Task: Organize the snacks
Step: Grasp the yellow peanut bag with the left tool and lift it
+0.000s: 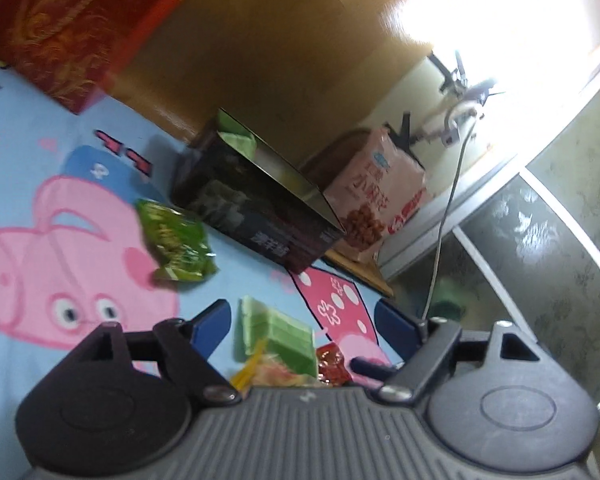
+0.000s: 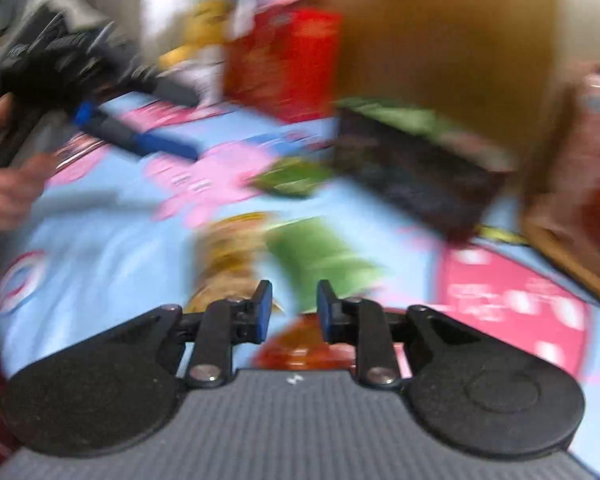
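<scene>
A blue cartoon-pig bedsheet (image 1: 28, 184) filled most of the left wrist view. At upper left stood a red gift box (image 1: 80, 20). Centre frame sat an open dark box (image 1: 260, 208), with a pink snack bag (image 1: 380, 196) touching its right side. A green snack packet (image 1: 176, 240) lay left of the dark box. Lower centre lay a pale green packet (image 1: 276, 332), between the widely spread fingers of the left gripper (image 1: 308, 320), which held nothing. In the blurred right wrist view, the right gripper (image 2: 292, 308) had its fingers narrowly parted, empty, above the green packet (image 2: 320, 252).
</scene>
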Motion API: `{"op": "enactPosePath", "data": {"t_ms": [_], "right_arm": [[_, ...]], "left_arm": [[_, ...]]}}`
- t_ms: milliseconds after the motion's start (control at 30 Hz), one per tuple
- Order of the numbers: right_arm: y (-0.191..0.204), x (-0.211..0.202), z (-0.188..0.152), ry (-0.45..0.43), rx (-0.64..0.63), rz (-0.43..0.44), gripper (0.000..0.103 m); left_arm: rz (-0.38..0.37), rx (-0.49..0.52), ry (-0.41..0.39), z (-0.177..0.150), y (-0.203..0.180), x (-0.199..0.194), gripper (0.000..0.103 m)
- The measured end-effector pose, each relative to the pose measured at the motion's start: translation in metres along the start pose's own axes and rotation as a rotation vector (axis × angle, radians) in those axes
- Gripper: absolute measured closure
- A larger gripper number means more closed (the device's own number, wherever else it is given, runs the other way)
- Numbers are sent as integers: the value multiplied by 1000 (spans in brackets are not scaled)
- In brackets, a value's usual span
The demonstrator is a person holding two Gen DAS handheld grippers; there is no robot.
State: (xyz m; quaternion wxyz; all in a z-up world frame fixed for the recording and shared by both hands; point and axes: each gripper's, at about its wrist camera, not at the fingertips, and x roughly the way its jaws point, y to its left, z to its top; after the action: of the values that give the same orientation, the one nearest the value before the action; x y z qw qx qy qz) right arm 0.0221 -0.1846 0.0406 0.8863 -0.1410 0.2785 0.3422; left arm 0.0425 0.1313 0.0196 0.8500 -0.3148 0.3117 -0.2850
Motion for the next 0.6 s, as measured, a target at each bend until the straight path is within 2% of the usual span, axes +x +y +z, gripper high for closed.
{"op": "enactPosePath", "data": {"t_ms": [100,167,233,267,367,467,533,600], "right_arm": [[-8,-16,-6,-54,114,82,74],[2,-16,-13,-39,103,110,73],[15,-11,-18,-11,69,113,64],[20,-8,-22,0,58,119,55],[28,3,-30,32,57,144,53],[31,9,-30,26,65,167,54],[35,18,-28,19,67,174,56],[41,23,-26,1,48,144,75]], "left_arm": [[24,36,38,-1,-6,21,22],[62,38,58,-5,-6,28,22],[41,18,69,-11,-2,26,22],[38,15,68,-14,-1,23,22],[51,8,67,-23,3,15,22],[51,-28,94,-37,10,12,27],[59,-26,97,-47,13,11,35],[82,-12,92,-53,8,10,43]]}}
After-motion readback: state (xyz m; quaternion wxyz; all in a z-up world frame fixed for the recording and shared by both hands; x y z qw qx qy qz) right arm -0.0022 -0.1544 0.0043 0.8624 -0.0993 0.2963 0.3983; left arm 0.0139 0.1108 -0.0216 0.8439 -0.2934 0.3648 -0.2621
